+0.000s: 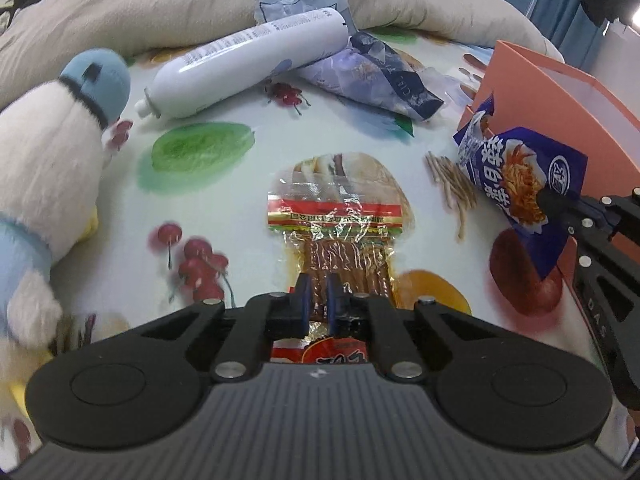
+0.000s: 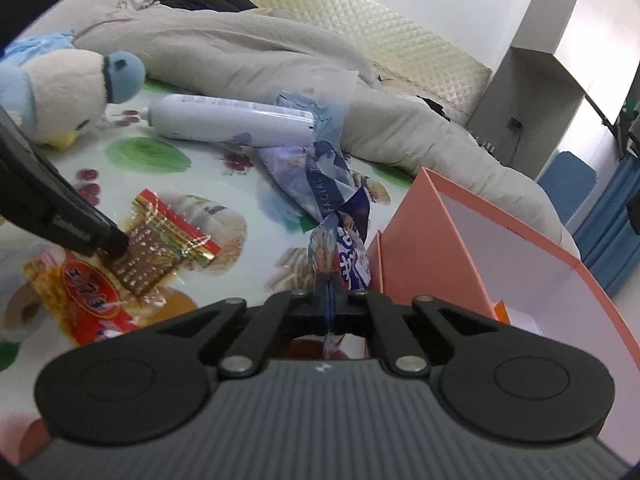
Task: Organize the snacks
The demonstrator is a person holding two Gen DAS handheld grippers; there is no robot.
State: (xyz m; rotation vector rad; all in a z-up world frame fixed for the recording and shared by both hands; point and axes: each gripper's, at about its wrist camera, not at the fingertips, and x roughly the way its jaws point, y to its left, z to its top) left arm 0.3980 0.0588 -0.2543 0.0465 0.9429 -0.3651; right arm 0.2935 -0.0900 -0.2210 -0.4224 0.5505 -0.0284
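- Both pairs of jaws are pinching snacks: our left gripper (image 1: pixel 316 294) is pressed together on the near end of a clear-and-red plastic packet of brown spicy strips (image 1: pixel 340 232), and our right gripper (image 2: pixel 329 292) is clamped on the edge of a blue-and-white foil snack bag (image 2: pixel 348 248).
- We see the red packet lying flat on the fruit-printed white bed sheet (image 1: pixel 224 184), while the blue bag hangs lifted, just beside the open salmon-pink cardboard box (image 2: pixel 452 240).
- We judge the task to be at an early stage: neither of the 2 gripped snacks is in the box yet. A small orange item (image 2: pixel 502 310) shows low inside it; we cannot tell what it is.
- What is left, as we read it: drop the blue bag into the box, then carry the red packet over.
- Our count: 2 grippers, 2 snack packets, 1 pink box.
- Other things: 1 white cylindrical spray bottle (image 1: pixel 244 60) lying on its side, 1 crumpled blue facial-tissue pack (image 1: pixel 380 76), 1 white-and-blue plush toy (image 1: pixel 52 128), 1 beige quilt (image 2: pixel 248 48).
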